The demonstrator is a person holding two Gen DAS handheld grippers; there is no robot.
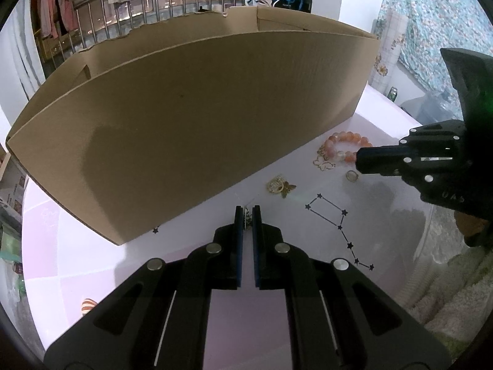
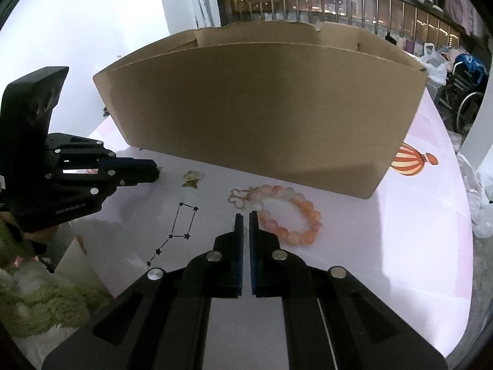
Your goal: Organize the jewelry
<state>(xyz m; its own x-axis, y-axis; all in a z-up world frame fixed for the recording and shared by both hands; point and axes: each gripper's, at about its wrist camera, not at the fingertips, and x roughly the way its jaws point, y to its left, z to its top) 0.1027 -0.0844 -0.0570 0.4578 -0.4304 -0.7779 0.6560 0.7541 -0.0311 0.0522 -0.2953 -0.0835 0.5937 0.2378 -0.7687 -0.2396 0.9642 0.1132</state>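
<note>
Box (image 1: 191,129) interior hidden; left gripper (image 1: 247,215) pinches small jewelry (image 1: 246,217); right gripper (image 2: 245,219) closed.

Both wrist cameras sit low and close over the table (image 1: 191,265), facing the cardboard box (image 1: 191,129), sharing it and the bead bracelet (image 2: 292,215) from opposite sides.

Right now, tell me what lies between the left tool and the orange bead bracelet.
In the left wrist view, gold charms and a printed constellation lie between the left tool and the orange bead bracelet.
</note>
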